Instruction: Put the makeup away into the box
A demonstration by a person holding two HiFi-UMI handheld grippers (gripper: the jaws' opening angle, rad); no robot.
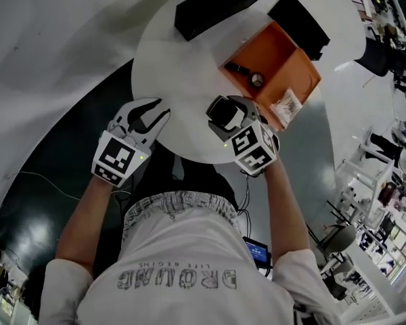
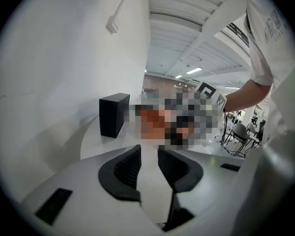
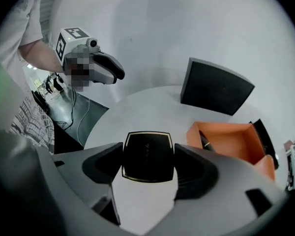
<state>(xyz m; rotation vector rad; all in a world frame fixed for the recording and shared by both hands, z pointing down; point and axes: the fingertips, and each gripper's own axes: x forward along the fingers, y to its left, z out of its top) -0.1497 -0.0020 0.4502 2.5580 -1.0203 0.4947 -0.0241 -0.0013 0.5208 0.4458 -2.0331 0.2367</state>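
Observation:
My right gripper [image 3: 148,165] is shut on a square black makeup compact [image 3: 148,156] with a thin gold edge, held above the round white table [image 1: 169,59]. In the head view the compact [image 1: 223,112] shows at the right gripper [image 1: 224,114], just left of the orange box [image 1: 291,70]. The orange box [image 3: 236,141] lies open with a black stick-like item and a small round item inside. My left gripper [image 1: 151,116] hovers at the table's near left edge, its jaws apart with nothing between them [image 2: 149,167].
Two black boxes [image 1: 216,5] [image 1: 299,22] stand at the back of the table, beside the orange box. One black box [image 2: 113,114] shows ahead of the left gripper. A small clear packet [image 1: 286,105] lies by the orange box's near end. Dark floor surrounds the table.

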